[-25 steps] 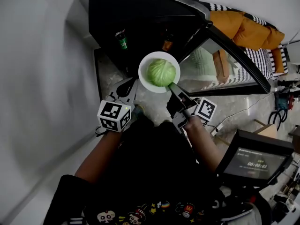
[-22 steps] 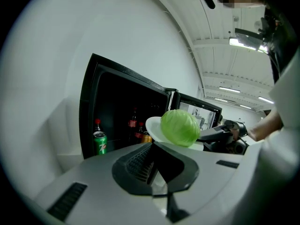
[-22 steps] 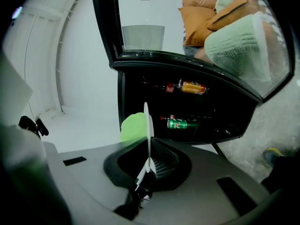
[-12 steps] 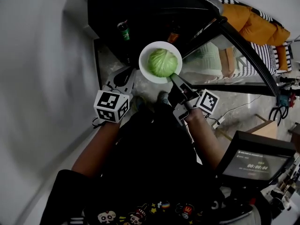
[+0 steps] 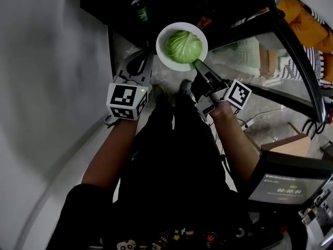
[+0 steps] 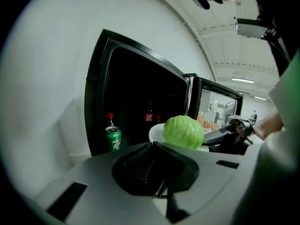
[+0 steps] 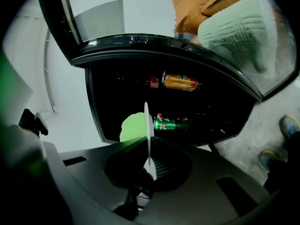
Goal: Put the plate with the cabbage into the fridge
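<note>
A white plate (image 5: pixel 165 37) carries a round green cabbage (image 5: pixel 184 46) just in front of the open black fridge (image 5: pixel 114 7). My right gripper (image 5: pixel 196 63) is shut on the plate's near rim. In the right gripper view the plate (image 7: pixel 146 121) stands edge-on between the jaws, with the cabbage (image 7: pixel 132 127) to its left. My left gripper (image 5: pixel 146 56) hovers left of the plate, shut and holding nothing. From the left gripper view (image 6: pixel 152 145) the cabbage (image 6: pixel 183 131) and plate (image 6: pixel 156 133) show just beyond the jaws.
A green can (image 5: pixel 139 8) stands inside the dark fridge at the left, bottles (image 6: pixel 150 116) behind it. An orange can (image 7: pixel 181 82) and a green can (image 7: pixel 164 123) show in the right gripper view. The glass door (image 5: pixel 270 51) swings open to the right. A white wall (image 5: pixel 47 87) lies left.
Both grippers and the plate with the cabbage have moved forward, closer to the fridge opening. The right gripper's hold on the rim is unchanged.
</note>
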`<state>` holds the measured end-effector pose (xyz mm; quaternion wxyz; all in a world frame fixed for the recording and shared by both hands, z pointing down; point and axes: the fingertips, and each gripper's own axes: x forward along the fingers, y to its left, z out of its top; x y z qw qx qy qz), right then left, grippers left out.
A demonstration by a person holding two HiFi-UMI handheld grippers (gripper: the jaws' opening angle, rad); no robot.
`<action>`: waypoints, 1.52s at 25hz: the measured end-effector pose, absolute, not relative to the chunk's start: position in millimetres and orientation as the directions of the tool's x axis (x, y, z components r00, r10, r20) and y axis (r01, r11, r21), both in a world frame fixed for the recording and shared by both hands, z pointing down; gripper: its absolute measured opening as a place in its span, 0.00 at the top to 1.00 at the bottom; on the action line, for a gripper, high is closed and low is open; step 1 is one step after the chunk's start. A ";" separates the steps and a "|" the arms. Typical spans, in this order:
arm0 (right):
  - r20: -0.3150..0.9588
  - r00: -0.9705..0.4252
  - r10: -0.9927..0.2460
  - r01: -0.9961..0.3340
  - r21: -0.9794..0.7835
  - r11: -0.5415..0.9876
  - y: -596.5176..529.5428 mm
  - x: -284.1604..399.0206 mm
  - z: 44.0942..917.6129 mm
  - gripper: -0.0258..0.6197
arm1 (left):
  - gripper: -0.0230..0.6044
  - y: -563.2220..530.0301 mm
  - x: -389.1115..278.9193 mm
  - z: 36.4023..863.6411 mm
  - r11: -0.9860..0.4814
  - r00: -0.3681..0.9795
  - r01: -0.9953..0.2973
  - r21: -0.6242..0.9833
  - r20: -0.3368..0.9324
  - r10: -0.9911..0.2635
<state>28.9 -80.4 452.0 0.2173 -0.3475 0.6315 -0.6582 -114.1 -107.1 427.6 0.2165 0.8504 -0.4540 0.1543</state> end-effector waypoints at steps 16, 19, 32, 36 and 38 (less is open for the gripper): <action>0.112 -0.676 -0.728 -0.093 -0.993 -0.066 -76.1 22.5 434.2 0.93 | 0.96 -88.3 -107.4 388.1 -0.420 0.439 -0.896 0.144 0.427 -0.790; 0.117 -0.674 -0.730 -0.097 -0.993 -0.069 -76.9 22.6 440.7 0.93 | 0.96 -90.1 -108.5 394.0 -0.410 0.434 -0.899 0.151 0.427 -0.793; 0.116 -0.664 -0.738 -0.099 -0.993 -0.066 -80.4 22.4 438.0 0.93 | 0.96 -79.1 -98.4 386.0 -0.395 0.423 -0.905 0.155 0.413 -0.807; 0.120 -0.655 -0.746 -0.091 -0.993 -0.079 -80.6 22.2 439.8 0.93 | 0.96 -81.9 -100.1 386.9 -0.387 0.415 -0.909 0.155 0.416 -0.809; 0.127 -0.648 -0.751 -0.090 -0.992 -0.090 -80.7 23.6 442.2 0.93 | 0.96 -82.7 -101.0 387.3 -0.384 0.412 -0.910 0.155 0.418 -0.810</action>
